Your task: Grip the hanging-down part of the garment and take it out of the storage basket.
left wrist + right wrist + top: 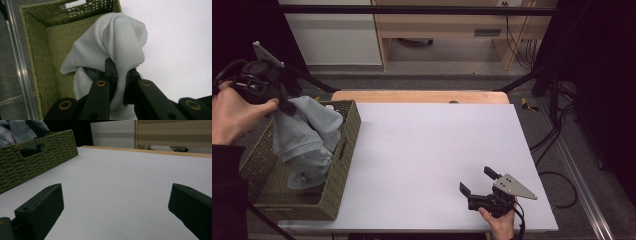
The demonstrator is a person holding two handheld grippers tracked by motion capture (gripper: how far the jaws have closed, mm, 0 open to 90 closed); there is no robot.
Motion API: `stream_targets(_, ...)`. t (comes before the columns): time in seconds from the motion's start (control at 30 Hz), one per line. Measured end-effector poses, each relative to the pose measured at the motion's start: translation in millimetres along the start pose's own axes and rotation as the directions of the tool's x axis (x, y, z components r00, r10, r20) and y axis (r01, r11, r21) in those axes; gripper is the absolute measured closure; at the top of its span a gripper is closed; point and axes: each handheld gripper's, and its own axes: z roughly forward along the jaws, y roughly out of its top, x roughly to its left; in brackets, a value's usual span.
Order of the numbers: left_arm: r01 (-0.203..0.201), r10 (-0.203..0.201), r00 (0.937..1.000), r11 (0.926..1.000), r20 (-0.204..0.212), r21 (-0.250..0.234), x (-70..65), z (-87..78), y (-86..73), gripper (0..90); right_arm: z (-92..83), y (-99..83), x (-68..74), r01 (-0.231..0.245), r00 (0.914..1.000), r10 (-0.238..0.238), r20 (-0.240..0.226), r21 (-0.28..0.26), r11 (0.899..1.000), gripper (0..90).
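Note:
A pale grey-blue cloth [307, 137] hangs from my left gripper [287, 103], raised above the left end of the table. Its lower folds reach down into the olive woven basket [343, 150]. In the left gripper view the jaws are shut on a fold of the cloth [117, 50], with the basket's inner wall [50, 50] behind it. My right gripper [478, 181] rests low over the white table near the front right. It stands open, its jaws wide apart with nothing between them [115, 200]. The basket [30, 167] and a bit of the cloth [17, 130] appear at the upper left of the right gripper view.
The white tabletop [432, 145] stretches between the basket and my right gripper. A wooden edge [422, 96] runs along its far side. Cables [557, 135] lie on the floor to the right. A black frame bar [412, 10] crosses overhead at the back.

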Motion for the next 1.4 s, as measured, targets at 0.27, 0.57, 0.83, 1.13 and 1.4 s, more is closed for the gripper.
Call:
stream_targets(0.27, -0.013, 0.012, 0.9999, 0.9989, -0.007, -0.046, -7.5, -36.9, 5.1, 84.4, 4.9, 4.5, 6.6, 0.010, 0.9996, -0.010, -0.027, -0.006, 1.000, 0.3)
stream_targets(0.57, -0.027, 0.027, 0.9996, 0.9985, -0.013, -0.047, -16.7, -43.1, 12.7, 84.4, 31.0, 27.3, 37.4, 0.035, 0.9895, -0.039, -0.139, -0.029, 0.999, 0.3)
stream_targets(0.83, -0.029, 0.029, 0.9995, 0.9989, -0.016, -0.038, -16.7, -44.6, 14.2, 84.4, 68.5, 52.7, 79.2, 0.042, 0.9631, -0.056, -0.263, -0.057, 0.997, 0.3)
stream_targets(1.13, -0.019, 0.018, 0.9998, 0.9993, -0.011, -0.033, -12.2, -48.1, 13.3, 84.4, 116.8, 70.8, 128.7, 0.057, 0.9340, -0.072, -0.350, -0.053, 0.997, 1.5)
stream_targets(1.4, -0.024, 0.024, 0.9996, 0.9991, -0.014, -0.034, -12.0, -51.8, 14.0, 84.3, 160.8, 80.1, 170.6, 0.062, 0.8976, -0.067, -0.436, -0.025, 0.998, 3.0)
